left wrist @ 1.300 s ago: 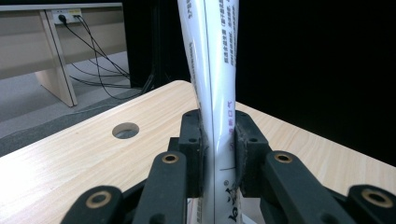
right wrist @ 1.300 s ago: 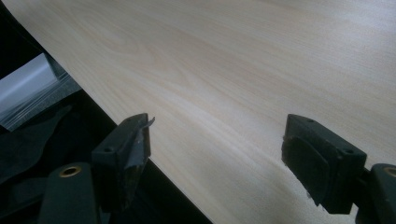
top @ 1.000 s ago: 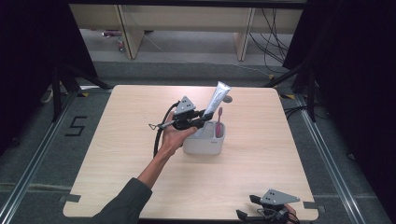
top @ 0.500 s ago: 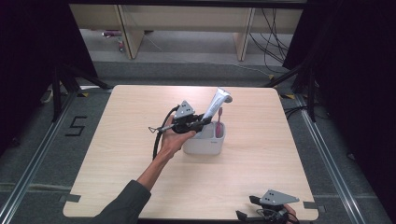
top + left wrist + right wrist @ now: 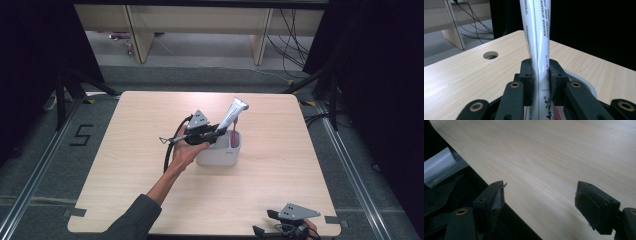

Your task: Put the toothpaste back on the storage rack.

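Note:
My left gripper (image 5: 220, 131) is shut on a silver-white toothpaste tube (image 5: 231, 115), which stands tilted with its lower end over the white holder cup (image 5: 220, 154) in the middle of the table. Seen from the left gripper view, both pads squeeze the tube (image 5: 537, 47) at its middle, and the cup's white rim (image 5: 584, 83) curves behind the right jaw. A pink item (image 5: 235, 132) stands in the cup beside the tube. Down at the table's front right edge my right gripper (image 5: 260, 232) is open, and between its jaws (image 5: 540, 195) lies bare tabletop.
The light wooden table (image 5: 280, 190) has a round cable hole (image 5: 490, 54) ahead of the left gripper. Dark floor and a rail surround the table; wooden furniture legs and cables stand at the back.
The tube in my left gripper has sunk slightly toward the cup and tilted a little. The right gripper has not moved.

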